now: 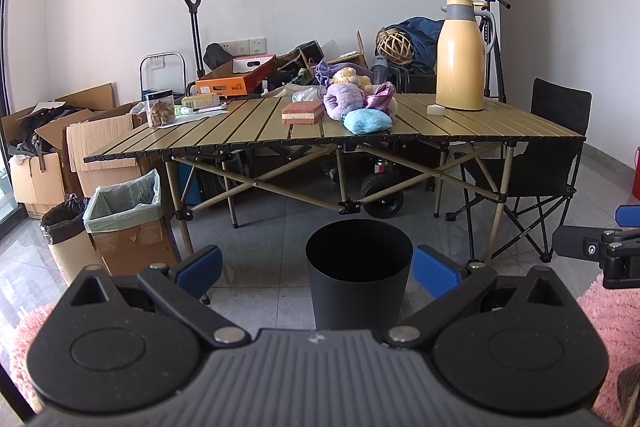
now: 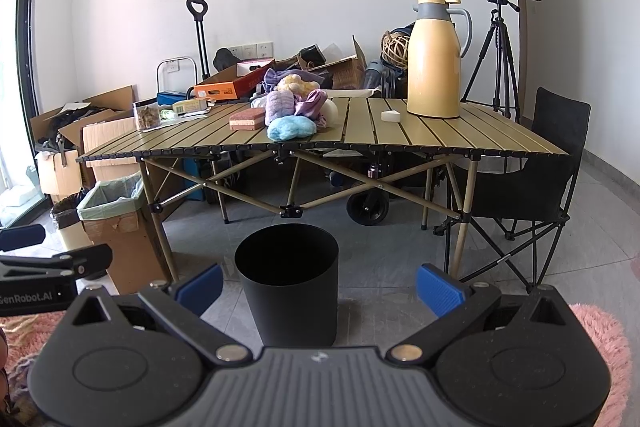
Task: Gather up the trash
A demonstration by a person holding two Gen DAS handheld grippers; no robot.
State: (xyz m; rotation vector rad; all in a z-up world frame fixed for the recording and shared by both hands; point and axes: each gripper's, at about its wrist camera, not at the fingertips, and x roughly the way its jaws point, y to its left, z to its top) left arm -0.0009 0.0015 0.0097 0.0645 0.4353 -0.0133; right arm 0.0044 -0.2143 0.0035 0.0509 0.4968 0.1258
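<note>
Two tongs, left tongs [image 1: 316, 267] and right tongs [image 2: 319, 285], hang spread wide and empty above the floor, just short of a black wastebasket [image 2: 289, 281] standing on grey tiles. Beyond the wastebasket, a slatted tabletop [image 2: 460, 133] carries a yellow thermos jug [image 2: 434, 61], a blue fluffy cloth [image 2: 290, 128] and a sponge block [image 2: 247, 119].

We cannot see inside the black bin [image 1: 359, 275]; its base hides behind the left gripper [image 1: 317, 269]. Box [image 1: 224, 85] labels are too small to read.
</note>
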